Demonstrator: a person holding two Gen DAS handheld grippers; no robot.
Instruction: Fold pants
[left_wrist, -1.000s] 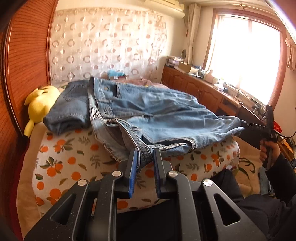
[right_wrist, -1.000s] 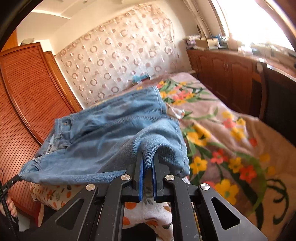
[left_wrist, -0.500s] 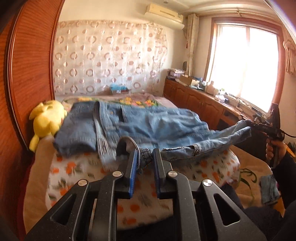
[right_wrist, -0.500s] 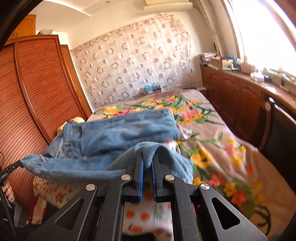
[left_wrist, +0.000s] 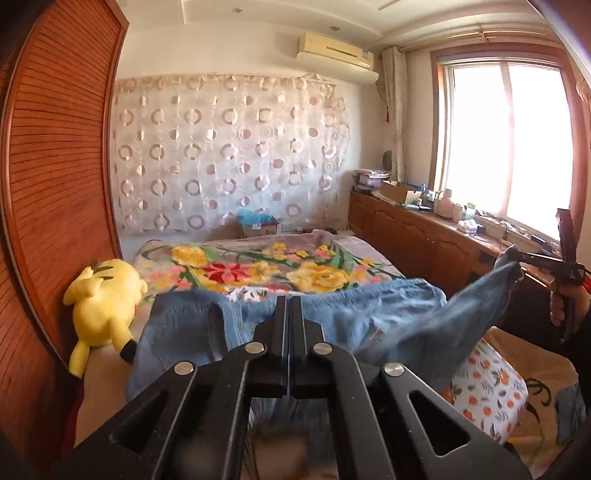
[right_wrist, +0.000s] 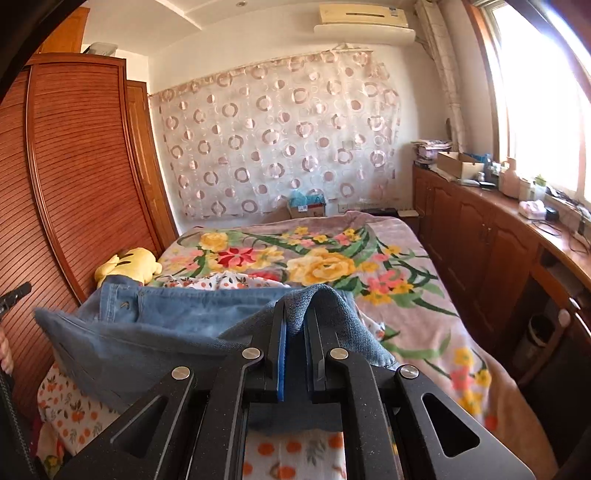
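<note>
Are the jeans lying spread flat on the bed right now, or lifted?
Partly lifted. The right tool pinches a raised denim corner of the jeans; the rest drapes on the bed.

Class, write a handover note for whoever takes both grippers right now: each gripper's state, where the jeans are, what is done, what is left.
Left gripper: shut, jaws have just been closing. No cloth shows between them, so check its hold.
Right gripper: shut on a fold of the jeans, raised above the bed.
Jeans: the rest lies on the orange-print quilt, beside the yellow plush toy.
Done: one end raised.
Left: probably carry that end over the rest, lay it flat, smooth it.
</note>
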